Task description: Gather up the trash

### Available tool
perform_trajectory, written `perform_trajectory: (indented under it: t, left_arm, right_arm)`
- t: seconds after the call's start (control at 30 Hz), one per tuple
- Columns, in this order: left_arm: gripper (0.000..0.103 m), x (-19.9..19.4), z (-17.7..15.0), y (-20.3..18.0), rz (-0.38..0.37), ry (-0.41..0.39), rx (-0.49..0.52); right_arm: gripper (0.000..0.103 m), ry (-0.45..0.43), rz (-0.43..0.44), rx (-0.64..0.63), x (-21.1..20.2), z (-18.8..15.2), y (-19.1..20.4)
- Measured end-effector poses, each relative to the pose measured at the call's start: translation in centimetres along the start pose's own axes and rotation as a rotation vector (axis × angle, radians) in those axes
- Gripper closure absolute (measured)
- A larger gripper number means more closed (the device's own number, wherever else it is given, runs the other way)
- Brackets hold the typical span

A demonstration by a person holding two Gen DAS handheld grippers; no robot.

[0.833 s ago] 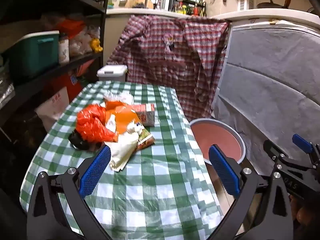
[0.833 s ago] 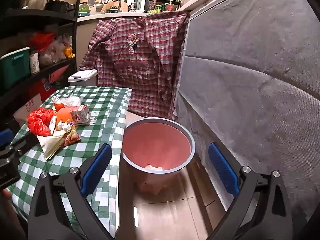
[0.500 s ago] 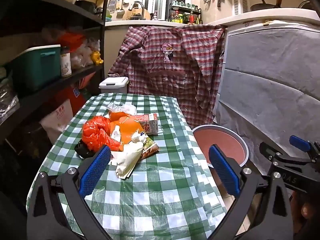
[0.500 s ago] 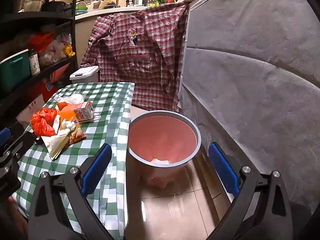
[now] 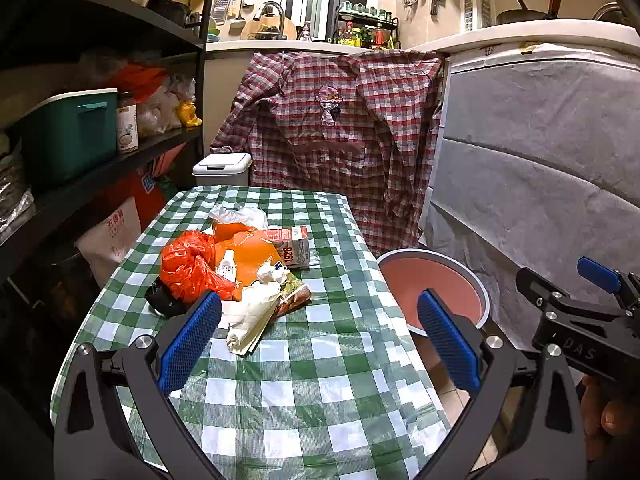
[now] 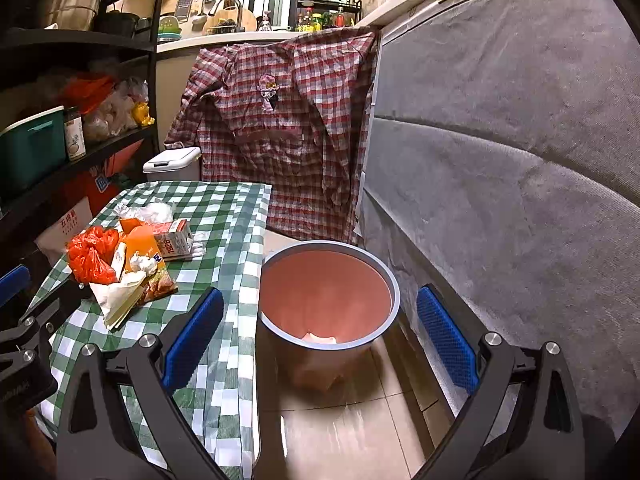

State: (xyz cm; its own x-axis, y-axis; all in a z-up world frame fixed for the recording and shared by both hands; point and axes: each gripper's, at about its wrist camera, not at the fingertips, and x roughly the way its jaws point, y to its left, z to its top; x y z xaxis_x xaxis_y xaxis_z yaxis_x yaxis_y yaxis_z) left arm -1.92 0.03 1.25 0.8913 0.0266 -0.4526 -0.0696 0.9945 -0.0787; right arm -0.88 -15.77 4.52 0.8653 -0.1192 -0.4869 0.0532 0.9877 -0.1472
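Trash pile point(image 5: 236, 280) at centre left on checked table point(image 5: 320, 380); pink bin point(image 5: 434, 284) at right, perhaps empty.

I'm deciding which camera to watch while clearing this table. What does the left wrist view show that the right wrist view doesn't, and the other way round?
Only the left wrist view shows the near end of the table and a black object beside the red bag.

Only the right wrist view shows the bottom of the pink bin, with something pale lying in it, and the floor tiles.

Both show the trash pile, the milk carton, the plaid shirt, and open, empty grippers.
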Motion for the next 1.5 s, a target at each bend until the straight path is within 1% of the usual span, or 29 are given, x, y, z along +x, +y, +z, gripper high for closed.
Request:
perform_trajectory:
  t: [0.5, 1.5]
  left_arm:
    - [0.008, -0.11, 0.22, 0.4, -0.007, -0.008, -0.01]
    - [0.008, -0.06, 0.08, 0.29, -0.007, -0.008, -0.009]
  right_arm:
    - [0.008, -0.018, 0.002, -0.003, -0.74, 0.03, 0.46]
    - [0.008, -0.015, 0.006, -0.002, -0.78, 0.05, 0.71]
